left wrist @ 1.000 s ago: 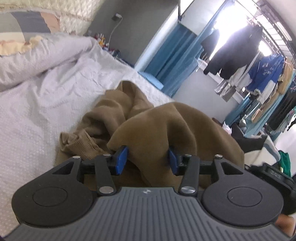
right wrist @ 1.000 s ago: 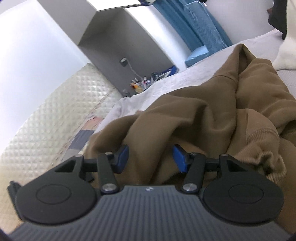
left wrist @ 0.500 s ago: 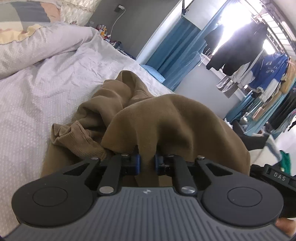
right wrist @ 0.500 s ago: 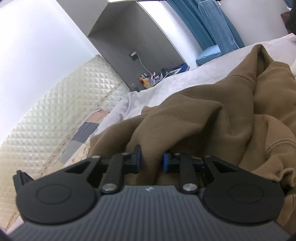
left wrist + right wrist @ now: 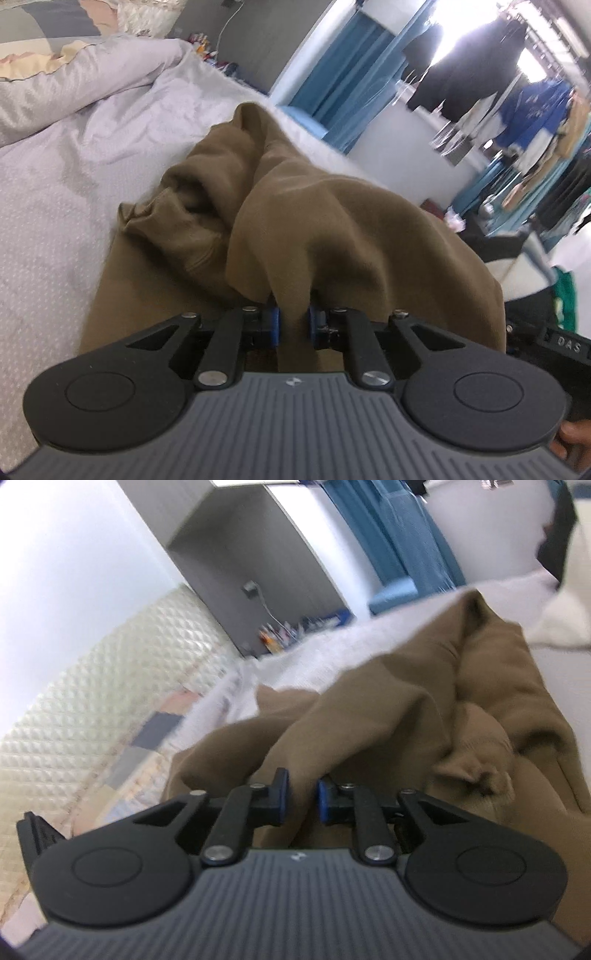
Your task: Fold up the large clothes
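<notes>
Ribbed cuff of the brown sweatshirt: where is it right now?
In the right wrist view, the ribbed cuff lies bunched just right of the right claw, on the brown sweatshirt.

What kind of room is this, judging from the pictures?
Most likely a bedroom: a bed with a pale sheet, a quilted headboard, and clothes hanging on a rail. Both grippers pinch a brown sweatshirt.

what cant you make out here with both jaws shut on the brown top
- Left wrist view: the part of the brown garment pinched by the left gripper is hidden between the jaws.
- Right wrist view: motion blur hides detail on the nightstand clutter.
- The garment's type and overall layout: bunched folds hide them in both views.
</notes>
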Tool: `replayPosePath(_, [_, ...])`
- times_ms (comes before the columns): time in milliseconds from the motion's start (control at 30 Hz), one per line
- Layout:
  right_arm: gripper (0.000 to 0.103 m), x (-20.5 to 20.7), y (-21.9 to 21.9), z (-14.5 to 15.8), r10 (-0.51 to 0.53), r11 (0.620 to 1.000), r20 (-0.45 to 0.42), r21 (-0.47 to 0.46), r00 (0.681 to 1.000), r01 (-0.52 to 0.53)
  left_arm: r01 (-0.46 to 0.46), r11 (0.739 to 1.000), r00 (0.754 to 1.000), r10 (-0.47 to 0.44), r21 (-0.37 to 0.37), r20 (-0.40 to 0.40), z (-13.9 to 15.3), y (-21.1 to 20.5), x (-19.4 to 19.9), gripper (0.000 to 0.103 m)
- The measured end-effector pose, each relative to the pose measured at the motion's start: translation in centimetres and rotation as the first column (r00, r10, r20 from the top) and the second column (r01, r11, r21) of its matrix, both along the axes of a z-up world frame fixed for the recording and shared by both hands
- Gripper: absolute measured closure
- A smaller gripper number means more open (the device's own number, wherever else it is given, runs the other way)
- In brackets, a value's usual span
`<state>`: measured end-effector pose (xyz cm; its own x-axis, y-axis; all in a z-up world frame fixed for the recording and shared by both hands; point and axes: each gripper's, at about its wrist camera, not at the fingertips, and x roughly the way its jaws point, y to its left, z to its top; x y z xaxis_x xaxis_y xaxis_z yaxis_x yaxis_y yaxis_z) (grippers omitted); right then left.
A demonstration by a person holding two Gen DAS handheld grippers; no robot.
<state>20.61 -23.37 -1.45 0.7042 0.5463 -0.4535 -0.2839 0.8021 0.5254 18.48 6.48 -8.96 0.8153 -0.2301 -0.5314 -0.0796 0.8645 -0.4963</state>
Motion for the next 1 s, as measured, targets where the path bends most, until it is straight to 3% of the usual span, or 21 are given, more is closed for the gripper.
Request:
replayPosePath(133, [0.083, 0.2, 1.1, -1.7, -0.006, 0.996, -0.018, -0.091, 1.000, 0.004, -0.020, 0.999, 0.999, 0.022, 0.050, -0.050, -1.2, -0.6, 1.0, 0.087])
replayPosePath(333, [0.082, 1.6, 2.0, -4.3, -0.008, 0.994, -0.076, -0.112, 0.997, 0.000, -0.026, 0.995, 0.995, 0.036, 0.100, -0.096, -3.2, -0.6, 2.3, 0.085])
replayPosePath(500, [0.077, 1.7, 1.6, -4.7, -0.020, 0.998, -0.107, -0.068, 0.994, 0.012, -0.030, 0.999, 0.995, 0.031, 0.015, -0.093, -3.3, 0.5, 1.9, 0.082])
replayPosePath(600, [0.075, 0.8, 1.0, -4.1, -0.028, 0.999, -0.126, -0.042, 0.992, 0.023, -0.044, 0.999, 0.994, 0.043, -0.001, -0.104, -2.4, 1.1, 1.2, 0.068])
replayPosePath(633, [0.073, 0.4, 1.0, -3.7, -0.028, 0.999, -0.121, -0.047, 0.992, 0.023, -0.045, 0.999, 0.994, 0.045, -0.003, -0.098, -1.9, 1.2, 0.8, 0.058])
replayPosePath(700, [0.063, -0.4, 1.0, -2.8, -0.032, 0.997, -0.100, -0.076, 0.994, 0.024, -0.043, 0.999, 0.997, 0.042, -0.023, -0.063, -0.7, 1.3, -0.1, 0.051])
replayPosePath(833, [0.062, -1.9, 0.6, -1.1, -0.037, 0.997, -0.036, -0.075, 0.999, 0.034, -0.045, 0.999, 0.998, 0.044, 0.022, 0.053, 2.2, 1.0, -2.5, 0.046])
replayPosePath(1000, [0.062, -2.9, 0.7, 1.2, -0.047, 0.996, 0.103, -0.066, 0.994, 0.054, -0.003, 0.996, 0.978, -0.015, 0.085, 0.209, 4.6, -0.9, -3.9, 0.045])
